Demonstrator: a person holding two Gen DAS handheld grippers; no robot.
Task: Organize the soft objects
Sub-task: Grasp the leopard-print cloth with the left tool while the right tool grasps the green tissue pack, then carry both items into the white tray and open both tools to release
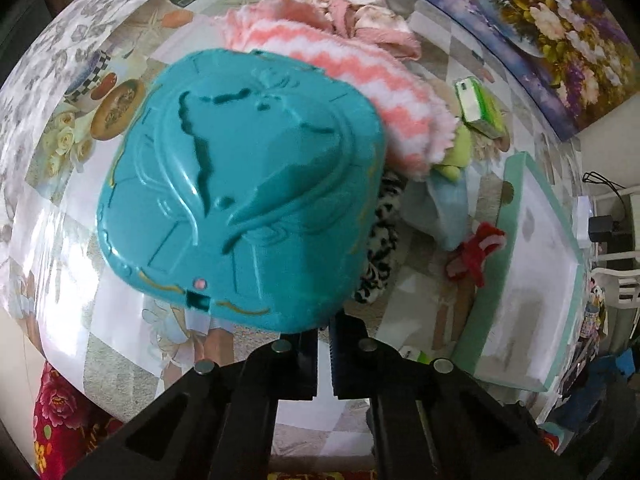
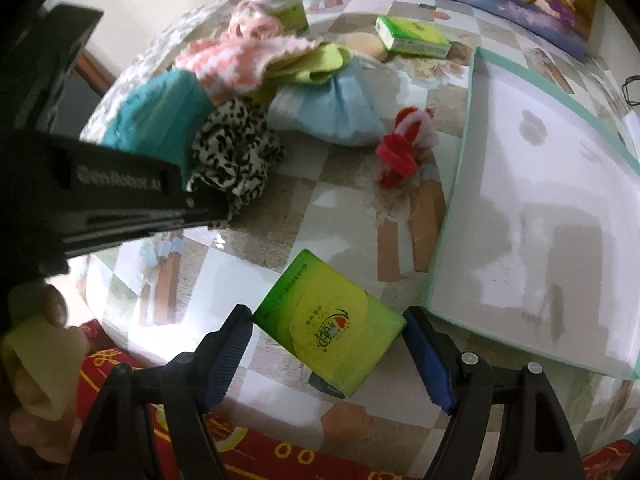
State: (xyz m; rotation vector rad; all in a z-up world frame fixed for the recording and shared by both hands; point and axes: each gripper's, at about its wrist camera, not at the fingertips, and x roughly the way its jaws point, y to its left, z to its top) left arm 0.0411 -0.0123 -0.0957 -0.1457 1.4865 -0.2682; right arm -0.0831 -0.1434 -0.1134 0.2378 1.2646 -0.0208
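Green tissue pack point(image 2: 328, 322) is light and squashy: your right gripper point(image 2: 328, 354), jaws apart, should pinch its sides, while your left gripper point(image 1: 324, 332) stands clamped on the stiff teal lid point(image 1: 244, 188).

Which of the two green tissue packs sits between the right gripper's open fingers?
The near green tissue pack, between the right gripper fingers; the far green tissue pack lies beyond the cloth pile.

The left wrist view is looking down, close over the teal lid point(image 1: 240, 184); the right is sitting lower. Both are sharing the leopard-print cloth point(image 1: 380, 240) point(image 2: 232, 152) and, at 3 o'clock, the white tray point(image 1: 536, 280) point(image 2: 540, 200).
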